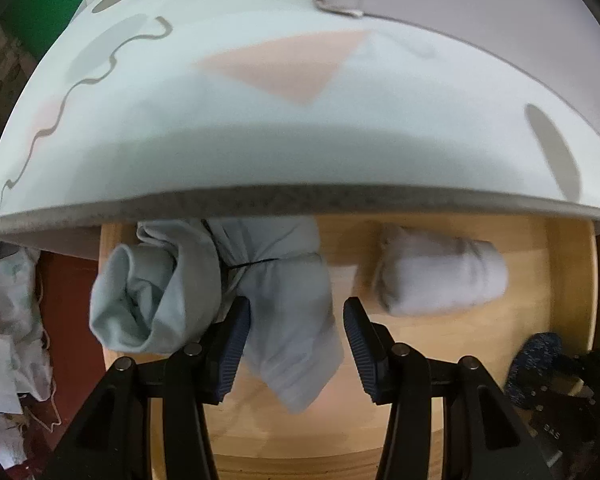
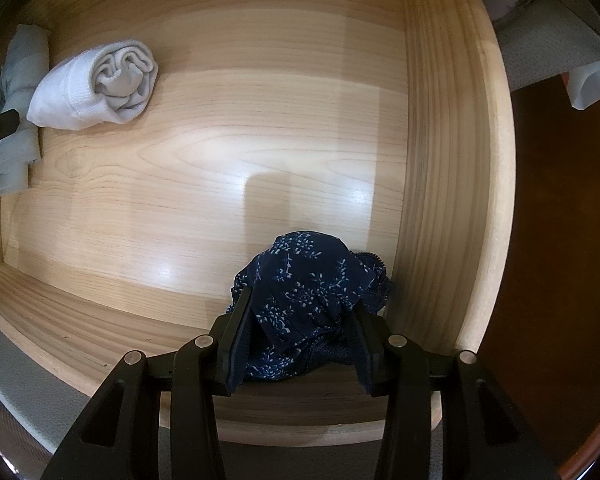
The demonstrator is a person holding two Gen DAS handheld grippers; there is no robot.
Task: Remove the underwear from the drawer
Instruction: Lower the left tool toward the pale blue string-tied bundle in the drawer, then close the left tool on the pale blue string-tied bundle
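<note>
The open wooden drawer [image 2: 228, 128] holds rolled clothes. My right gripper [image 2: 300, 320] is shut on dark blue floral underwear [image 2: 312, 292] near the drawer's right wall, close to its front. My left gripper [image 1: 296, 332] is open, its fingers either side of a pale blue-grey bundle [image 1: 288, 312] at the drawer's left end; this bundle also shows in the right wrist view [image 2: 12, 92]. A white rolled sock [image 1: 440, 276] lies to the right of it, also in the right wrist view [image 2: 96, 88]. The blue underwear shows at the left view's lower right [image 1: 532, 360].
A pale mint mattress edge with printed shapes [image 1: 260, 120] overhangs the back of the drawer. Crumpled white cloth [image 1: 8, 340] lies on the floor at left. Dark brown floor [image 2: 560, 240] lies right of the drawer, with grey cloth [image 2: 548, 48] beyond.
</note>
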